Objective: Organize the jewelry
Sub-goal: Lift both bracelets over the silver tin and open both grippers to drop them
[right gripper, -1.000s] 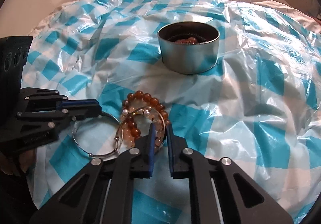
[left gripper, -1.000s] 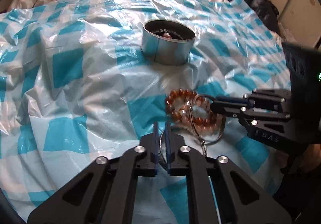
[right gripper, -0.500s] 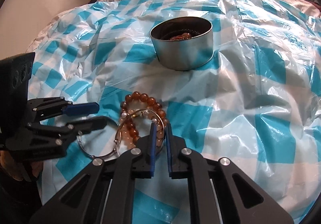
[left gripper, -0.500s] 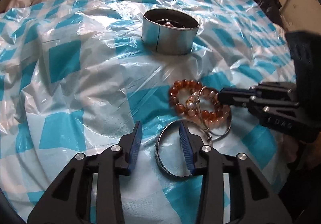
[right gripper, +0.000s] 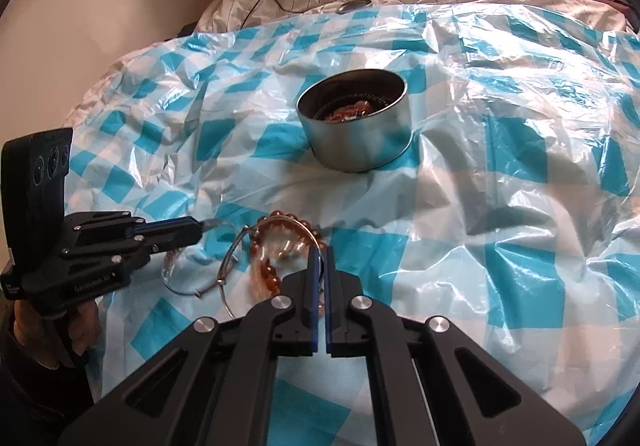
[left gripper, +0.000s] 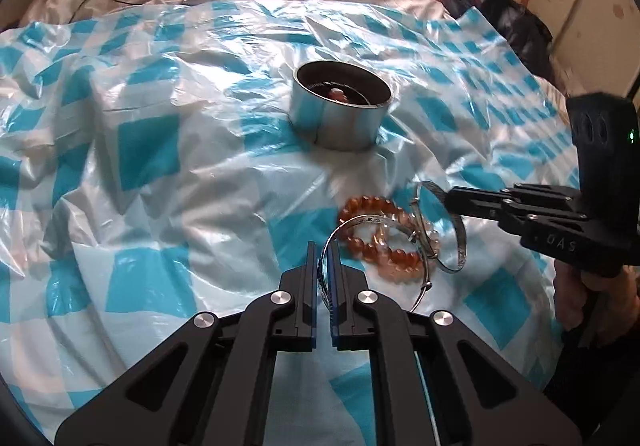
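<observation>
Nearest to the left wrist camera, the left gripper (left gripper: pixel 323 251) is pinching the rim of a wide silver bangle (left gripper: pixel 362 221) between jaws that have just been closing, while the right gripper (right gripper: pixel 319 255) is clamping a thin silver bangle (right gripper: pixel 276 221) in nearly closed jaws. Both bangles are lying tangled with an amber bead bracelet (left gripper: pixel 386 242) on the blue-and-white checked plastic sheet (left gripper: pixel 152 150). Farther away, well apart from them, a round metal tin (left gripper: pixel 340 114) is standing upright with reddish jewelry (right gripper: pixel 350 112) inside it.
</observation>
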A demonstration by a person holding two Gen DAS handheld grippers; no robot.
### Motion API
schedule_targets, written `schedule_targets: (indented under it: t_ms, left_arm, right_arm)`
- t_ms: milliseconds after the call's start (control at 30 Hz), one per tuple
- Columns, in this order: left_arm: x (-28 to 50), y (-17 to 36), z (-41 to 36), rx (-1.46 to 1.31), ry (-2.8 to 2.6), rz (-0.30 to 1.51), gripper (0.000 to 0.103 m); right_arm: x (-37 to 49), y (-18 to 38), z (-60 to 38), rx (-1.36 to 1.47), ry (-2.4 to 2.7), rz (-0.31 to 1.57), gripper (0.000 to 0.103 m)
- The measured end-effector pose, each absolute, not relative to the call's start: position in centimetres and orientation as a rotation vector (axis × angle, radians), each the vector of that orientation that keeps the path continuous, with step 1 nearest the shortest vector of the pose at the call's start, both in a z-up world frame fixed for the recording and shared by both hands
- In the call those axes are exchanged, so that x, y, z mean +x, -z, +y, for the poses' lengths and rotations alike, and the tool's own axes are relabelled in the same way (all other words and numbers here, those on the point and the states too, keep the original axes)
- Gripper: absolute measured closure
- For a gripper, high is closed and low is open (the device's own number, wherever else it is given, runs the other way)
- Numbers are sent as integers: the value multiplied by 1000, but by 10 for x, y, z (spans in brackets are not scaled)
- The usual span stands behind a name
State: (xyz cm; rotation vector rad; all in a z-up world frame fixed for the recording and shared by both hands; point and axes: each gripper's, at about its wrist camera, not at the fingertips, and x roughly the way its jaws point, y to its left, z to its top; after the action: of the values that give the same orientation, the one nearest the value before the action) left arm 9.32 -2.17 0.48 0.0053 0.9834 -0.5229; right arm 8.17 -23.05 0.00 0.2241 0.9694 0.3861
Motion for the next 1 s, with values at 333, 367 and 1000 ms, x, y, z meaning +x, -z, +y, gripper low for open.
schedule_targets:
  t_ms: [333, 367, 1000]
  left_arm:
    - [95, -18, -24, 41, 446, 902, 99]
    - [95, -19, -25, 47, 439, 893, 99]
    - [91, -35, -36, 112, 404, 802, 99]
  right_arm:
    - [84, -10, -248, 311, -383, 935, 100]
    - [84, -11, -249, 322, -384, 932, 100]
    - [90, -23, -260, 420, -408, 879, 100]
